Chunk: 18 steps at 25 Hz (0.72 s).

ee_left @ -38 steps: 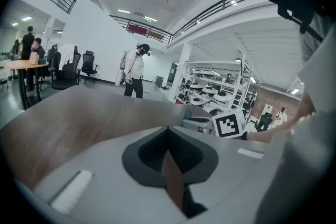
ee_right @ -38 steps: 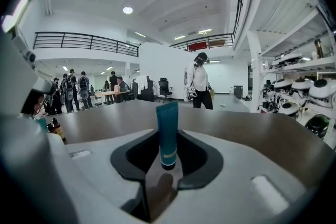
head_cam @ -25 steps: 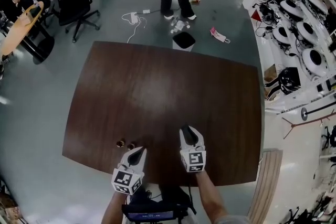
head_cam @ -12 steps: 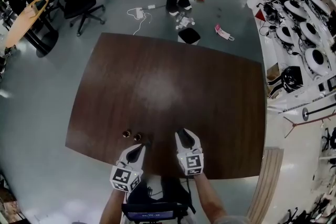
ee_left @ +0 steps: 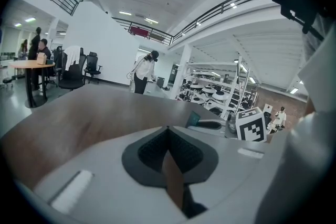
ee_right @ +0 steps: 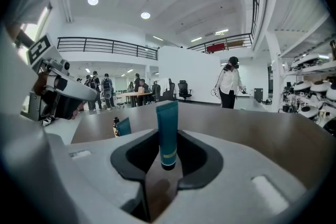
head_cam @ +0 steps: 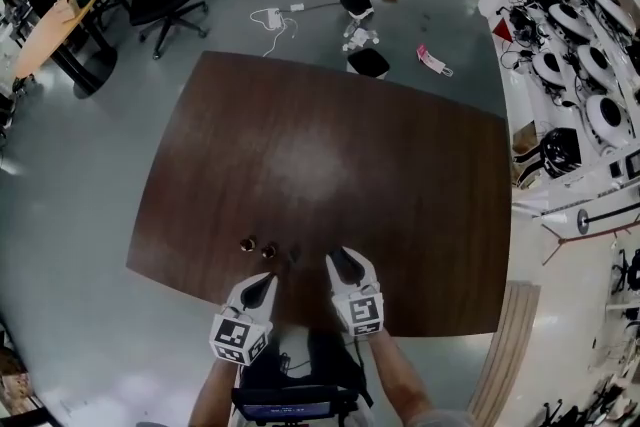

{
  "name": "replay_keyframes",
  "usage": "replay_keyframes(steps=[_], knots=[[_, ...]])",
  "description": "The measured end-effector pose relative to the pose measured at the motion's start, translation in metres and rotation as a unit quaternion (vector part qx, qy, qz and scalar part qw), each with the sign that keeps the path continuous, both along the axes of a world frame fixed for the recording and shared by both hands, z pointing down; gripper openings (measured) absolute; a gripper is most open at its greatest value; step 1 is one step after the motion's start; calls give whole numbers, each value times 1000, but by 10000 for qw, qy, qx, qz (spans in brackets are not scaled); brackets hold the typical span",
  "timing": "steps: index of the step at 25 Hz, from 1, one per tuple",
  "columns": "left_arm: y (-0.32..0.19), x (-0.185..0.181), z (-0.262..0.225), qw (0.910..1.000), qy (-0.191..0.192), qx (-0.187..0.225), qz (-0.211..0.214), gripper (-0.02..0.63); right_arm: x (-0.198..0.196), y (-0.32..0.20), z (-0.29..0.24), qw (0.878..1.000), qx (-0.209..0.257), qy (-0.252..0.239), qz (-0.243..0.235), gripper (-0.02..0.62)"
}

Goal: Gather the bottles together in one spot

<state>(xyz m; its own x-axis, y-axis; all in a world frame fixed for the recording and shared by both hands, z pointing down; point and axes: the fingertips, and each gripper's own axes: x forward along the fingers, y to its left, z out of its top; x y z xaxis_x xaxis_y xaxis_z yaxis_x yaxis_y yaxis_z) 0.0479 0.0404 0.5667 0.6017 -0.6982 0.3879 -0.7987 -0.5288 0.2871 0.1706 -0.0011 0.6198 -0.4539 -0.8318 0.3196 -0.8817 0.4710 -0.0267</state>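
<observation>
A: Grip state?
B: Right gripper (head_cam: 341, 262) is clamped on a teal tube (ee_right: 168, 131), cap down, pads against both sides. Left gripper (head_cam: 263, 283) has its jaws together, nothing in them.
A: The other bottles?
B: A small dark bottle (ee_right: 115, 125) and a second teal tube (ee_right: 124, 127) stand side by side near the table (head_cam: 400, 165) front edge, left of the held tube.
A: Risks?
B: I'd say 2. The soft tube could tilt or slip in the pinch, and setting it down too close could topple the pair. They're near the edge, so one could roll off.
A: Unclear bits?
B: Can't tell if the cap touches the table. The second teal tube is half cut off by the jaw body. The head view barely shows the held tube, and there's 1 dark smudge (head_cam: 293, 255) beside the pair I can't identify.
</observation>
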Motion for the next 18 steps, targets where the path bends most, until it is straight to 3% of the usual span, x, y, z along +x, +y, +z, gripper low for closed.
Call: replay_keyframes(steps=[18], knots=[[11, -34, 21, 9998, -25, 28, -188, 2, -36, 13, 15, 9991, 108, 222, -335, 105]])
